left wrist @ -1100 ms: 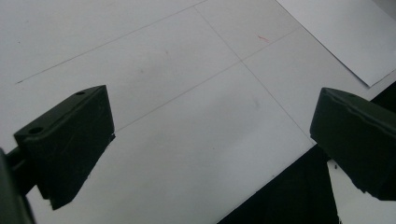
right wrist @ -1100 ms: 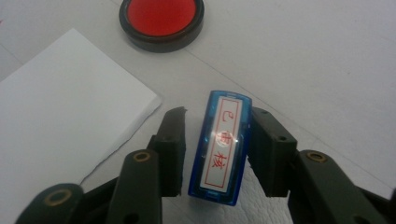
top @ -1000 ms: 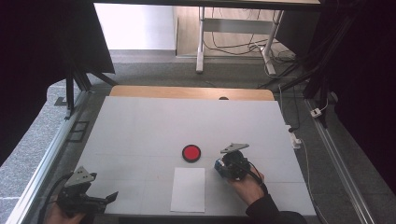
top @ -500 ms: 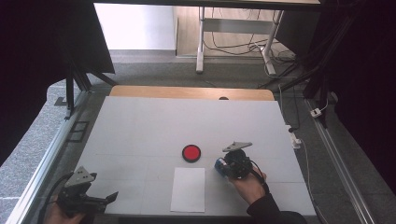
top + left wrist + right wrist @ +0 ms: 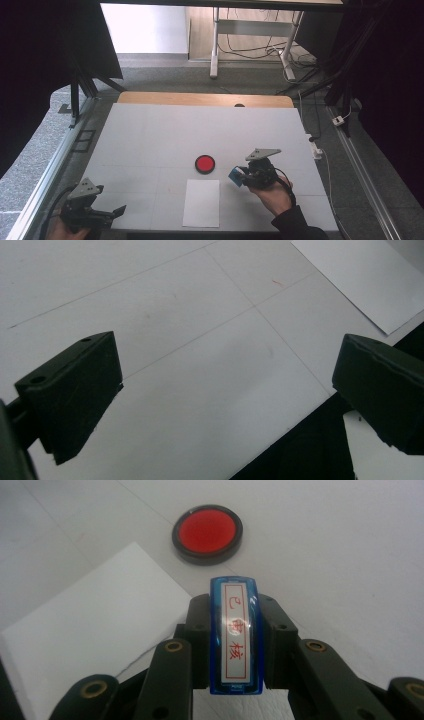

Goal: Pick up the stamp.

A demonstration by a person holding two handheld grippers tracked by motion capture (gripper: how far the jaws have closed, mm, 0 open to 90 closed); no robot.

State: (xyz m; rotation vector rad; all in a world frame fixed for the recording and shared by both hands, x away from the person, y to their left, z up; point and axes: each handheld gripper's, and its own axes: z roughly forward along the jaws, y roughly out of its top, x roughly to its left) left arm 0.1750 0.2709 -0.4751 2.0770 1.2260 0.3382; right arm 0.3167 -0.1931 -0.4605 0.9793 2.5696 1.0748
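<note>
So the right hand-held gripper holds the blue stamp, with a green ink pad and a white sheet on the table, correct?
Not quite: the ink pad is red, as the right gripper view shows. The right hand-held gripper does clamp the blue stamp, and the white sheet lies on the table.

You see grey carpet floor point(image 5: 165, 80) | white desk frame point(image 5: 216, 45) beyond the table point(image 5: 150, 130) | cables point(image 5: 250, 47) beneath that desk | dark curtains point(image 5: 45, 55) flanking table

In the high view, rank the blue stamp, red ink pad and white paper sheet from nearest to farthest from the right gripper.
1. Blue stamp: clamped in the right gripper.
2. Red ink pad: just to its left, slightly farther up the table.
3. White paper sheet: left and nearer the person; close to the pad's distance.
</note>
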